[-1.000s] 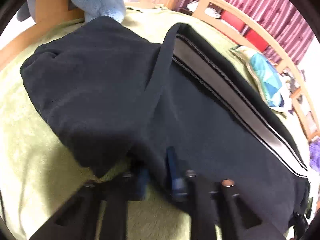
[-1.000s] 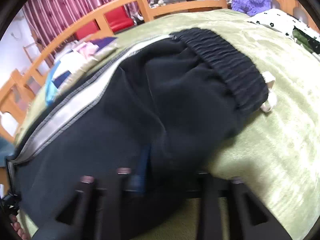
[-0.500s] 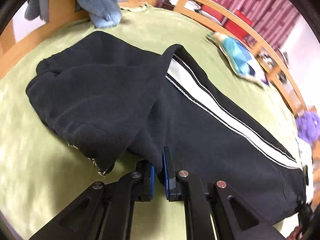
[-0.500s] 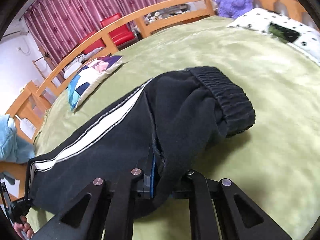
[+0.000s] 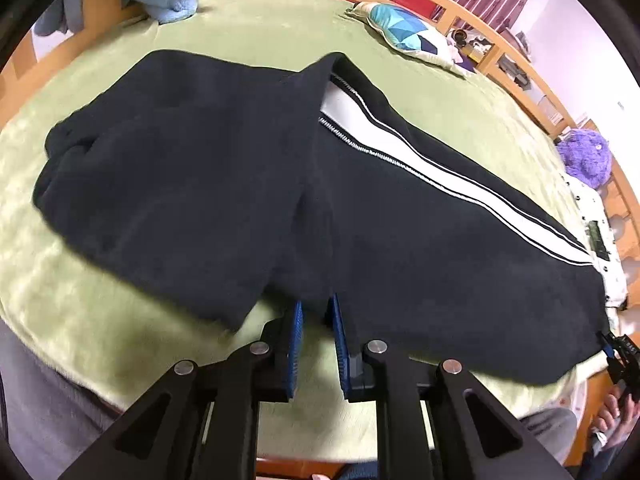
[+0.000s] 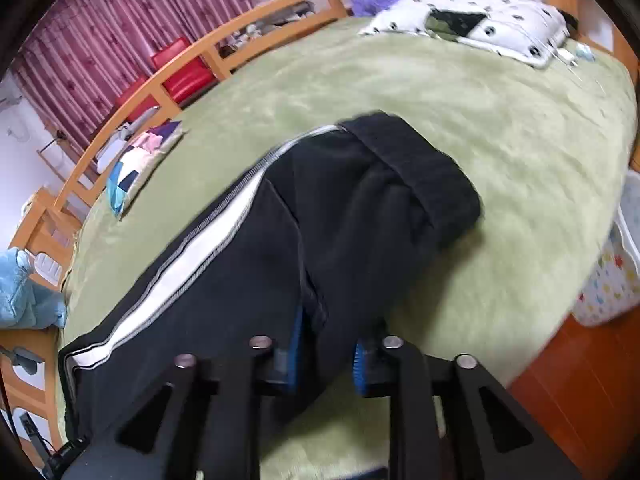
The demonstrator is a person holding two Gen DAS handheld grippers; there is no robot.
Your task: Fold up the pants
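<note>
Fleecy black pants [image 5: 208, 184] w/ white stripe on plush green blanket [image 5: 120, 320].

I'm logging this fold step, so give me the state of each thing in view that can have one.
Black track pants: flat on the green blanket, one end folded over, white stripe showing.
Left gripper: jaws opening, pants edge just at the fingertips, not pinched.
Right gripper: jaws opening, pants fabric between them.
Patchwork cushion: lying flat.
Spotted pillow: lying flat.
</note>
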